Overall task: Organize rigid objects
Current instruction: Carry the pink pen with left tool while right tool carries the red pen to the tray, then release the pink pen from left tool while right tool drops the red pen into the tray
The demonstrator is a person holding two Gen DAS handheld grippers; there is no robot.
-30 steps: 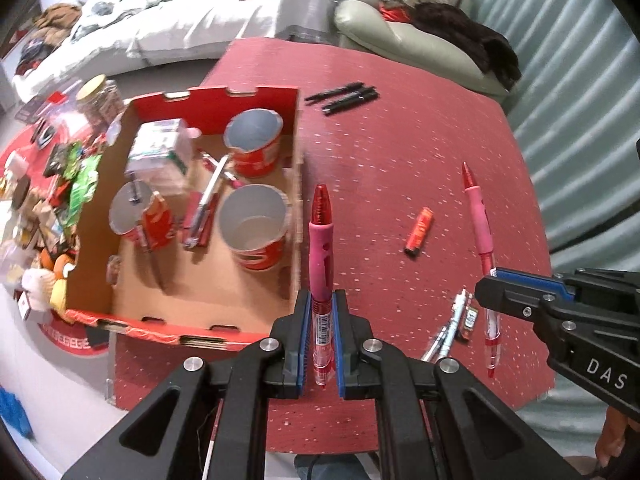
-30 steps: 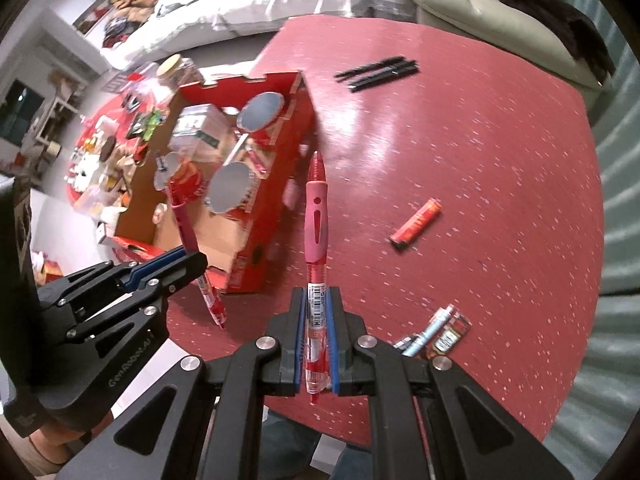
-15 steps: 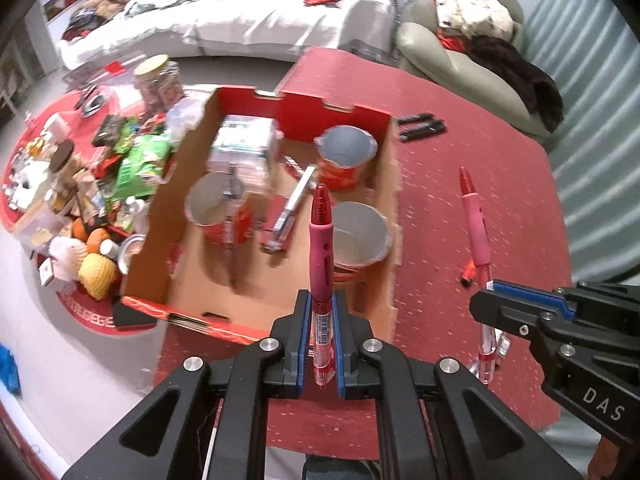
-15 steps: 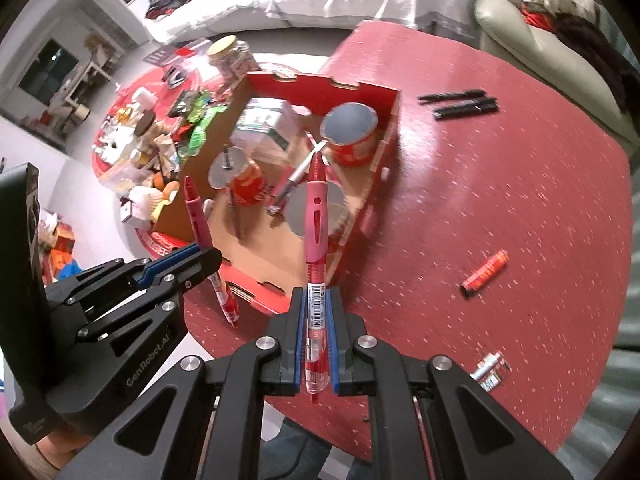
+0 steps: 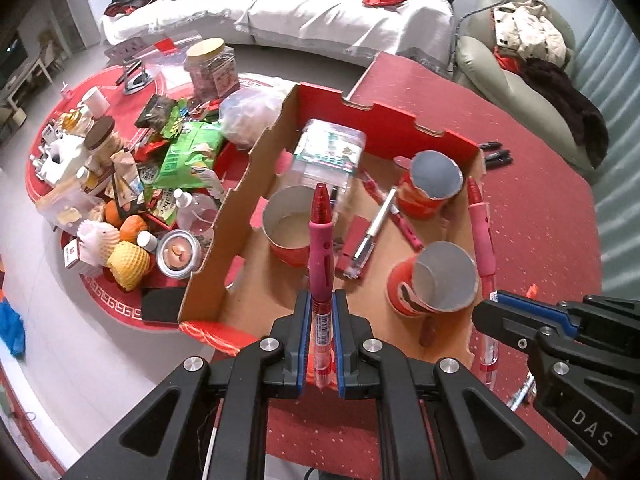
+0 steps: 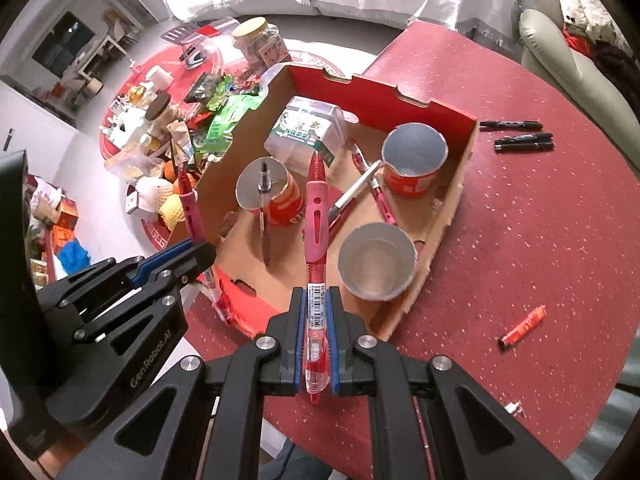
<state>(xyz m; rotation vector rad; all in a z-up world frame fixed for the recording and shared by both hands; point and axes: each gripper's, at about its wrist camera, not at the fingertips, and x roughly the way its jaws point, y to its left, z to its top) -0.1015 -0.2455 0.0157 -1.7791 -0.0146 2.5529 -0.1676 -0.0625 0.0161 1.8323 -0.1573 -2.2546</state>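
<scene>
Both grippers point steeply down over the cardboard tray, side by side. L gripper is pinched tight on a red gel pen, held by its clear barrel w/ the barcode label, pink grip and red tip sticking out ahead, tip lined up over the near-left paper cup. R gripper is clamped the same way on a second red pen, tip toward the tray's middle, just left of the nearest cup.

Each gripper shows in the other's view only in part: R one cut off at the frame's right edge in the L wrist view, L one at the left edge in the R wrist view. No hands visible. Pen back ends sit between the blue pads, mostly hidden. Lower part of the tray's front wall is behind the gripper bodies.

In the tray: three red paper cups, a clear plastic box w/ green label at the back, loose pens and a silver pen on the floor betw. cups. One cup has a pen standing in it. On the red tabletop right of the tray: black markers far side, a small orange-red tube nearer. Left of the table, a low round red table crowded w/ snacks, jars, fruit. Bed and armchair behind.
</scene>
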